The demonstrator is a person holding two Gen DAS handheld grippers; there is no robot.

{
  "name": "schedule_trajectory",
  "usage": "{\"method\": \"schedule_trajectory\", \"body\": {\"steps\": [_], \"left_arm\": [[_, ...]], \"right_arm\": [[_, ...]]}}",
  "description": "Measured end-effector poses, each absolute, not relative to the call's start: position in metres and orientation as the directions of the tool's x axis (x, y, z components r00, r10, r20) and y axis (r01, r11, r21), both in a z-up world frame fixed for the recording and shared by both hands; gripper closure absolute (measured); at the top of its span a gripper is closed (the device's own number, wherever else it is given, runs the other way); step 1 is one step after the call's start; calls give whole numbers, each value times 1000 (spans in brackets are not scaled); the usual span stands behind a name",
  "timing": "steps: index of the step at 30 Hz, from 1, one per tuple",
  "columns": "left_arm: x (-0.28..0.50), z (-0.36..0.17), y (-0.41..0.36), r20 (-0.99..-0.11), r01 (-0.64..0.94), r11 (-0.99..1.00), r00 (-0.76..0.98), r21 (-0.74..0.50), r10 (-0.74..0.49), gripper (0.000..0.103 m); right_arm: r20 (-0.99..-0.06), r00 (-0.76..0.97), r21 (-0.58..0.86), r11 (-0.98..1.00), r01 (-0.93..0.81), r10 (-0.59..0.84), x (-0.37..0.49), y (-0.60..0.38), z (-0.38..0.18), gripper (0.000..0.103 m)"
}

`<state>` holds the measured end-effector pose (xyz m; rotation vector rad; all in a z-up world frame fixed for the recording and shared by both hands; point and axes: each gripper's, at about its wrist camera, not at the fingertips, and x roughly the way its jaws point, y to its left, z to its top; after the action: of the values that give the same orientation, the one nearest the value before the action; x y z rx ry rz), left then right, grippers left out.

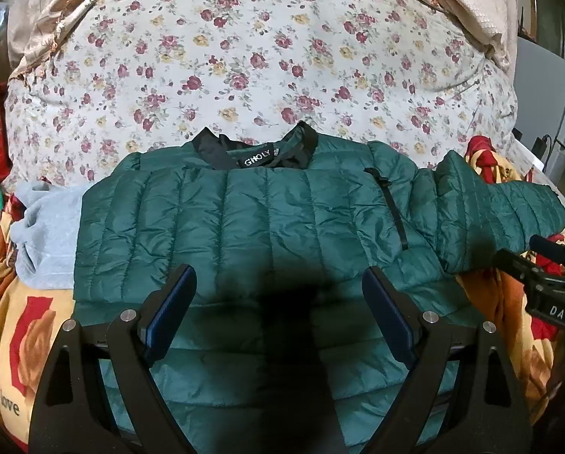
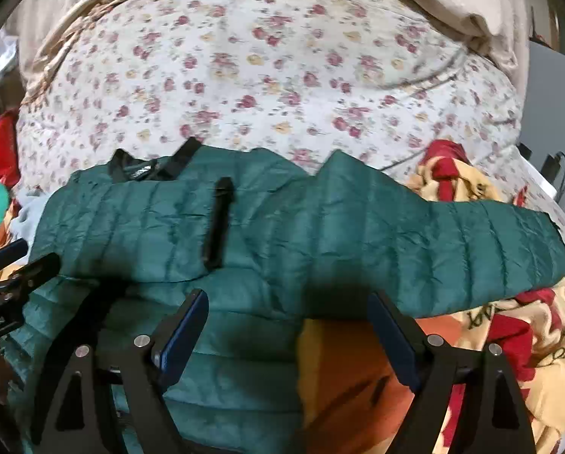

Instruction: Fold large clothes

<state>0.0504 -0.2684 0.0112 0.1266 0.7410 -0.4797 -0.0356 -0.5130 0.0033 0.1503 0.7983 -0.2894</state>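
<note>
I see the green quilted jacket (image 1: 244, 219) lying flat on the bed, its black collar (image 1: 259, 147) at the far side toward the floral quilt (image 1: 244, 56), one sleeve (image 1: 501, 212) stretched out to the right over the red and yellow blanket (image 1: 509, 314). My left tool (image 1: 278, 302) hovers over the near middle of the jacket with its blue pads spread wide and nothing between them. My right tool (image 2: 288, 325) hangs over the jacket's near right edge, where green fabric meets the orange part of the blanket; it too is released, gripping nothing. A grey garment (image 1: 44, 234) lies just beside the jacket's left edge. I see no box, basket or other container here; the clothes simply lie on the bedding.
</note>
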Motion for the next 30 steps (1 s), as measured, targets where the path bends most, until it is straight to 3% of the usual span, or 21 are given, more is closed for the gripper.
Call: {"method": "schedule_trajectory", "body": {"steps": [18, 30], "left_arm": [[67, 8, -271, -683, 456, 888, 633, -51, -364, 14], [102, 6, -251, -677, 378, 926, 683, 7, -274, 14]], "right_arm": [[-727, 629, 44, 894, 445, -277, -47, -595, -4, 19], [-739, 584, 55, 833, 550, -336, -62, -658, -1, 19]]}}
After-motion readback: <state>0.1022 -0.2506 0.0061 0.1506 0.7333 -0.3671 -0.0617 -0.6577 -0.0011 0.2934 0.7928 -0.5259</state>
